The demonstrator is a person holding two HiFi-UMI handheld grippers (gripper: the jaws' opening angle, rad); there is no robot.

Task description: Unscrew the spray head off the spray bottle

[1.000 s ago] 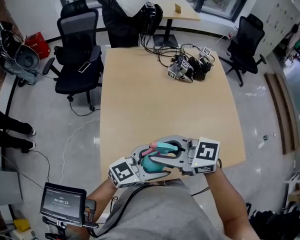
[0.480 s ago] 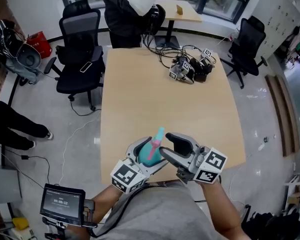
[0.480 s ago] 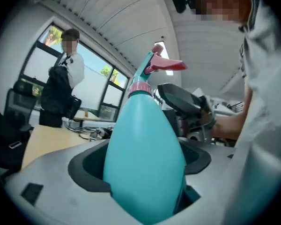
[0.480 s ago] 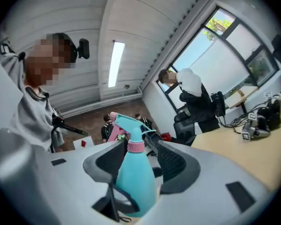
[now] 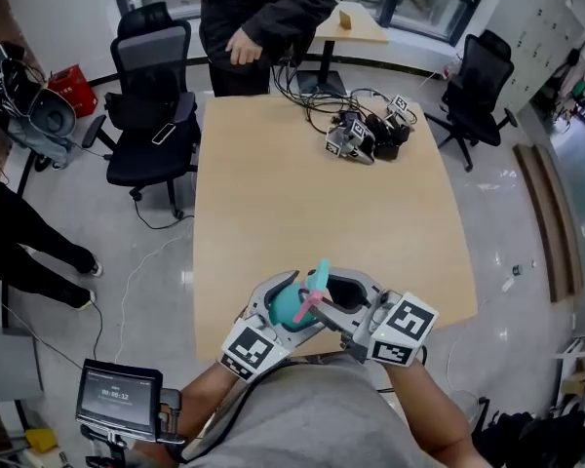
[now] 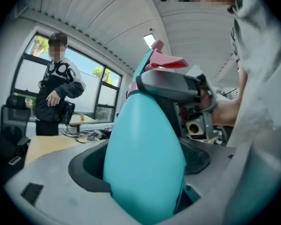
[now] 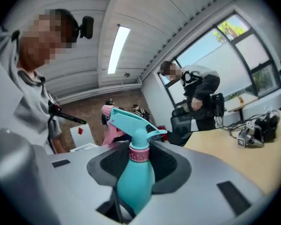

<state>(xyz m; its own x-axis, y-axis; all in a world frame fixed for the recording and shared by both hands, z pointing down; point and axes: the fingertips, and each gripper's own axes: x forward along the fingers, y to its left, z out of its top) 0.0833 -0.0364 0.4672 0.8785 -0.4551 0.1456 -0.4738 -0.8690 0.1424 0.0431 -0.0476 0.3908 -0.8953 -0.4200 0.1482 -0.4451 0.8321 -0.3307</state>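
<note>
Closest in, the left gripper [image 5: 283, 308] has its fingers spread wide and clamped on the fat belly of the spray bottle [image 6: 143, 158]. It's held in the air over the near edge of the counter [image 5: 273, 203], right in front of the person's chest. The right gripper [image 5: 324, 298] comes in from the other side. Its fingers have just been closing and now sit narrow, with the pink collar [image 7: 139, 153] between them. Can't honestly tell if the pads are biting yet.

Handling guess: it's a small plastic bottle, so probably light, smooth and a bit slick, and the belly will likely squash if you crush it. I'd grip the belly firmly but not hard and put the twisting grip on the ribbed collar. The spray head [image 7: 131, 123] above it is an awkward shape, and the trigger looks like the part that would snap.

Looks-wise: teal egg-shaped body, narrow neck, pink ribbed collar, teal head with a pink nozzle end. The head looks fully seated, no gap at the collar.

Further along the counter it's bare wood, then a heap of spare grippers and cables [image 5: 363, 133] at the far end. Off the counter's far left corner there's an office chair [image 5: 151, 105], and a person [image 5: 249, 27] stands just past the far edge.
</note>
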